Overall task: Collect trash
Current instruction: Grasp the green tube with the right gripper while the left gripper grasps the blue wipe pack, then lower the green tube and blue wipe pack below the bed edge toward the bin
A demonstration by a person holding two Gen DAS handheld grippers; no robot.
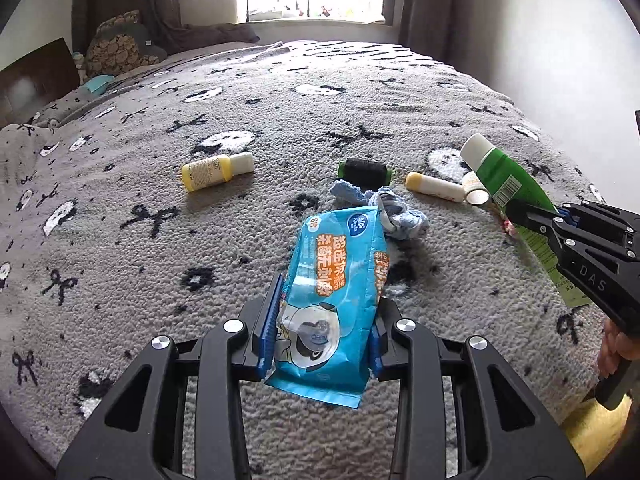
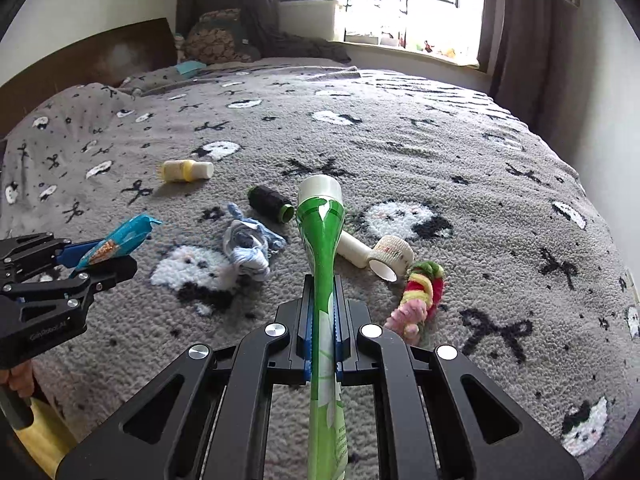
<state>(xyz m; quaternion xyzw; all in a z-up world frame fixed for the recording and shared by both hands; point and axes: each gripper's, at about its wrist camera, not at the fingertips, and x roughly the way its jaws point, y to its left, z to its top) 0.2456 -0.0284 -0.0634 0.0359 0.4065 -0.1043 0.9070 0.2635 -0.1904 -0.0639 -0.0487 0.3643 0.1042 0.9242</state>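
Note:
My left gripper [image 1: 322, 328] is shut on a blue wet-wipes packet [image 1: 332, 292], lifted off the grey bedspread [image 1: 160, 248]; the same gripper [image 2: 108, 258] and packet [image 2: 120, 240] show at the left edge of the right wrist view. My right gripper [image 2: 322, 316] is shut on a flattened green tube [image 2: 322, 240] with a white cap, held above the bed. From the left wrist view that right gripper [image 1: 528, 216] and tube [image 1: 504, 176] sit at the right.
On the bedspread lie a yellow bottle [image 1: 216, 170], a black thread spool [image 1: 366, 170], a crumpled blue cloth [image 1: 396, 214], a small cream tube [image 1: 434, 186], a bandage roll [image 2: 392, 256] and a pink-yellow-green plush item [image 2: 420, 296]. Pillows and a window are at the far side.

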